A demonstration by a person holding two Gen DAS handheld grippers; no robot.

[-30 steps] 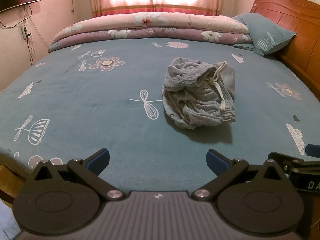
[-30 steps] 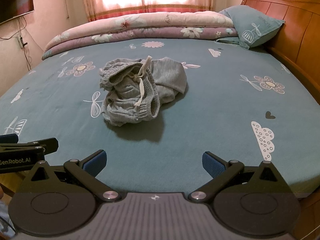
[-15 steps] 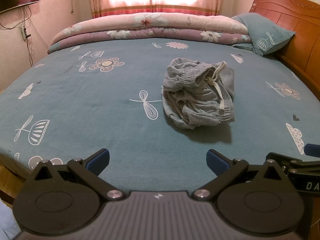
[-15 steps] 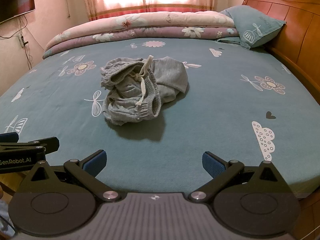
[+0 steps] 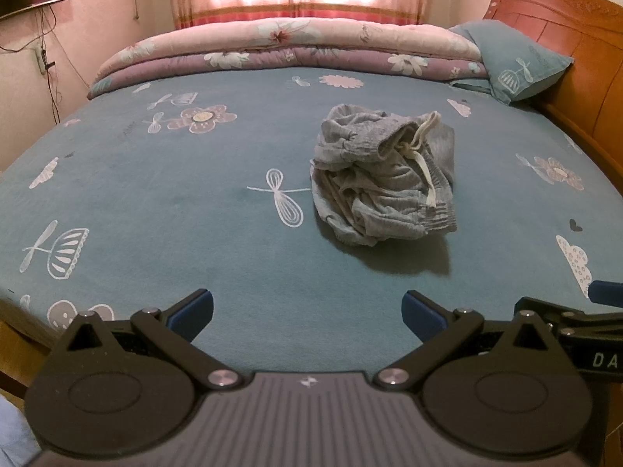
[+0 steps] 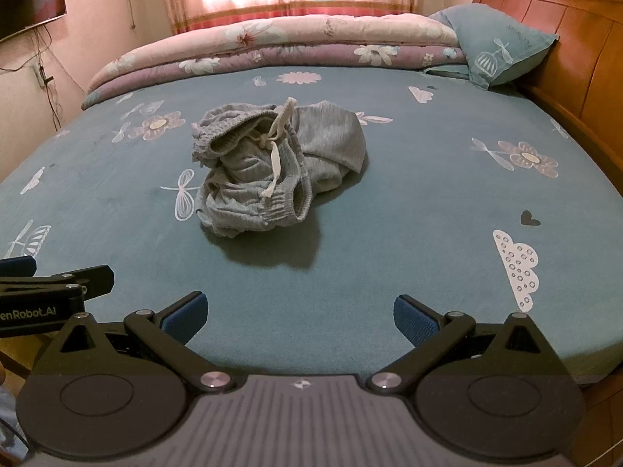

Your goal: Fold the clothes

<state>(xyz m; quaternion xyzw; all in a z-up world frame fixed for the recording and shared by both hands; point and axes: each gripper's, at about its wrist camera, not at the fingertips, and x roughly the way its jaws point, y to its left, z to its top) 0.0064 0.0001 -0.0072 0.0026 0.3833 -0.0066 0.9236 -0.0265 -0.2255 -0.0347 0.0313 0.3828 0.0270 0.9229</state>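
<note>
Left wrist view: your left claw (image 5: pixel 307 307) and right claw (image 6: pixel 298 311) both stand wide, empty. Grey shorts (image 5: pixel 383 179) lie crumpled mid-bed (image 5: pixel 155 214), beside the dragonfly print. Soft, light; pinch the ribbed waistband.

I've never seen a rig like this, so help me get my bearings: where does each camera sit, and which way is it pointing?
Left wrist view: sits on the left tongs, low at the bed's near edge, looking across the teal sheet at the crumpled grey shorts; its open blue-padded fingers show, and the right tongs poke in at right.
Right wrist view: sits on the right tongs, facing the same way; its open fingers show, the left tongs at left.
Both share the shorts, folded quilt, pillow and wooden headboard.
</note>
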